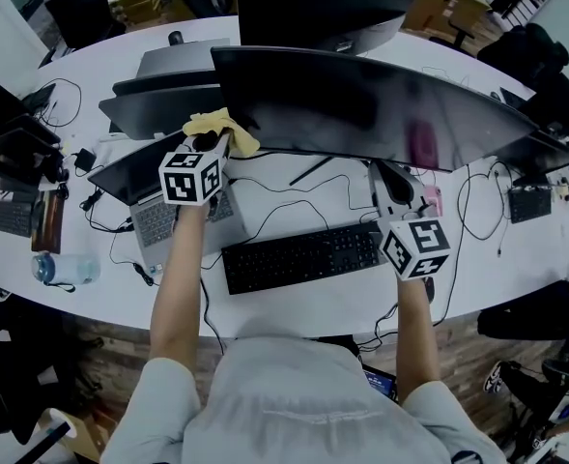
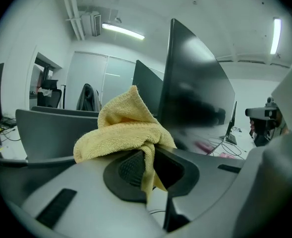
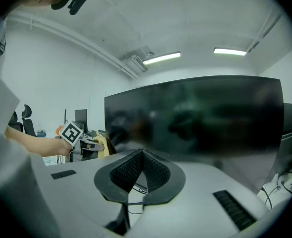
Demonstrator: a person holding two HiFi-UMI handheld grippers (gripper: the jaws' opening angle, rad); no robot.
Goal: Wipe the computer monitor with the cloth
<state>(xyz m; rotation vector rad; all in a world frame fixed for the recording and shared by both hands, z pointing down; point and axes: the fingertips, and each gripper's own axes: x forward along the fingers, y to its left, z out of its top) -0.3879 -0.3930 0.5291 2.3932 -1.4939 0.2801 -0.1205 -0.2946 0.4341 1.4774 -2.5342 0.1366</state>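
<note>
Head view overhead; all toward monitor point(image 1: 361, 104)

Cloth point(image 2: 126, 128) yellow terry, nubby pile; monitor point(image 1: 361, 104) screen dark, glossy; right claw point(image 3: 142, 154) pads point(image 3: 123, 170) ribbed, matt black.
</note>
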